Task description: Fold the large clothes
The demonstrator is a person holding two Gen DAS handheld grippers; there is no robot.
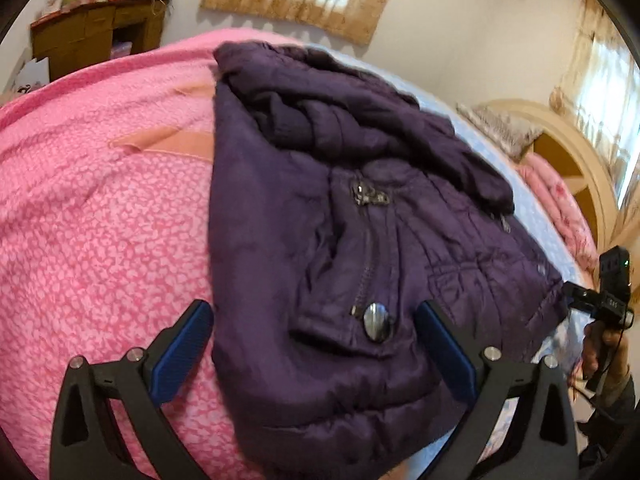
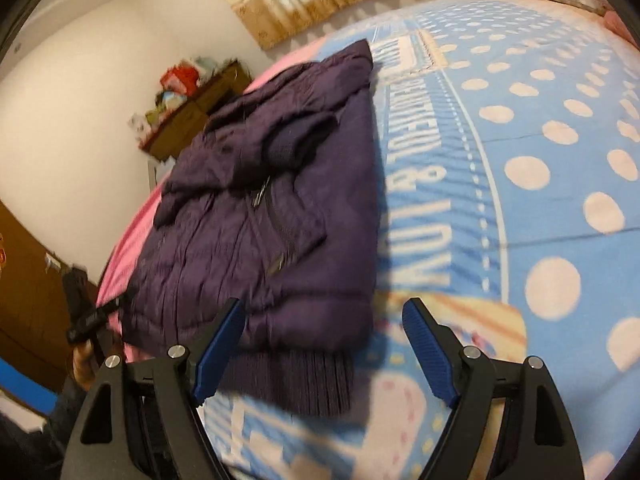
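A dark purple padded jacket (image 1: 360, 208) lies folded on the bed, zip and a metal snap button (image 1: 378, 320) facing up and a sleeve cuff tucked across its chest. My left gripper (image 1: 316, 320) is open, its blue pads (image 1: 188, 352) straddling the jacket's near left part without pressing on it. In the right wrist view the jacket (image 2: 280, 208) shows its ribbed hem (image 2: 304, 380) nearest me. My right gripper (image 2: 324, 320) is open above the hem's right corner, one pad over the fabric and one over the sheet.
A pink patterned blanket (image 1: 100, 220) covers the bed on the left, and a blue dotted sheet (image 2: 540, 140) covers the right. A pillow (image 1: 500, 128) and an arched headboard (image 1: 580, 160) are beyond the jacket. A cluttered wooden cabinet (image 1: 96, 36) stands by the wall.
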